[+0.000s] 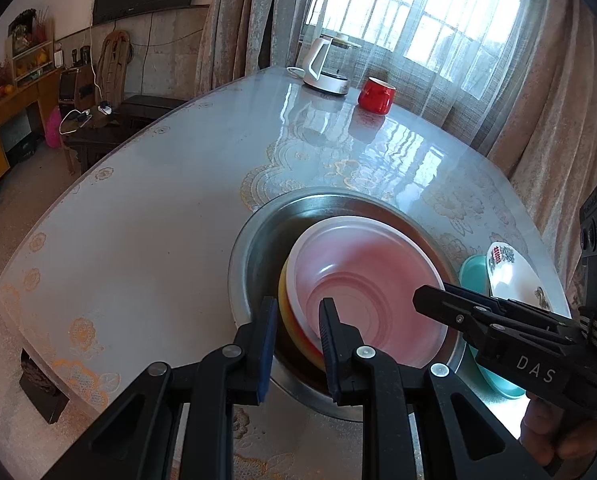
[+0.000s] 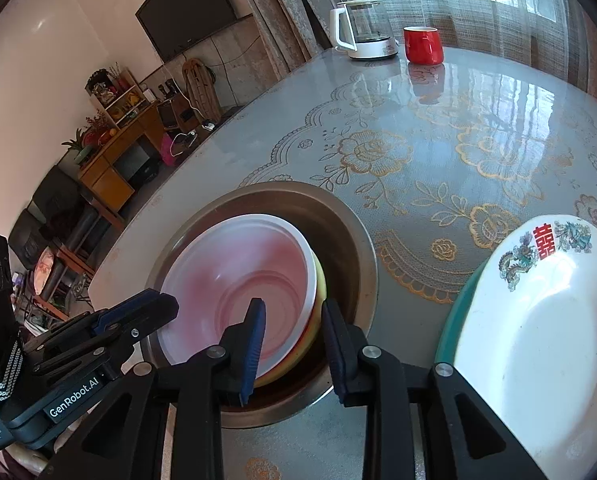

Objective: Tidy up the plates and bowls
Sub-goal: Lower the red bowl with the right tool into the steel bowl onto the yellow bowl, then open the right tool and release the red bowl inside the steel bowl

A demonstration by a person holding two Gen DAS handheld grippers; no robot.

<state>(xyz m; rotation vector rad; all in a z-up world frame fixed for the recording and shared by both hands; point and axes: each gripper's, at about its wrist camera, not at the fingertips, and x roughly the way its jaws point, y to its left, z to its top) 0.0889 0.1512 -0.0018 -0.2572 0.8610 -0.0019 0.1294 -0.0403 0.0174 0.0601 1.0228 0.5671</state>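
A translucent white-pink plastic bowl [image 1: 362,280] sits nested on a yellow bowl [image 1: 288,316] inside a wide metal basin [image 1: 258,236] on the table. My left gripper [image 1: 298,344] is open, its fingers straddling the near left rim of the stacked bowls. My right gripper [image 2: 294,348] is open too, straddling the right rim of the same bowls [image 2: 242,284]. It shows in the left wrist view [image 1: 438,300] over the bowl's right side. A white plate with a red emblem [image 2: 538,320] lies on a teal dish [image 2: 448,328] to the right of the basin [image 2: 350,240].
A white kettle [image 1: 322,66] and a red mug [image 1: 376,95] stand at the table's far edge by the curtained window. The table has a glossy floral cover [image 2: 438,160]. A cabinet and low furniture stand beyond the table's left edge.
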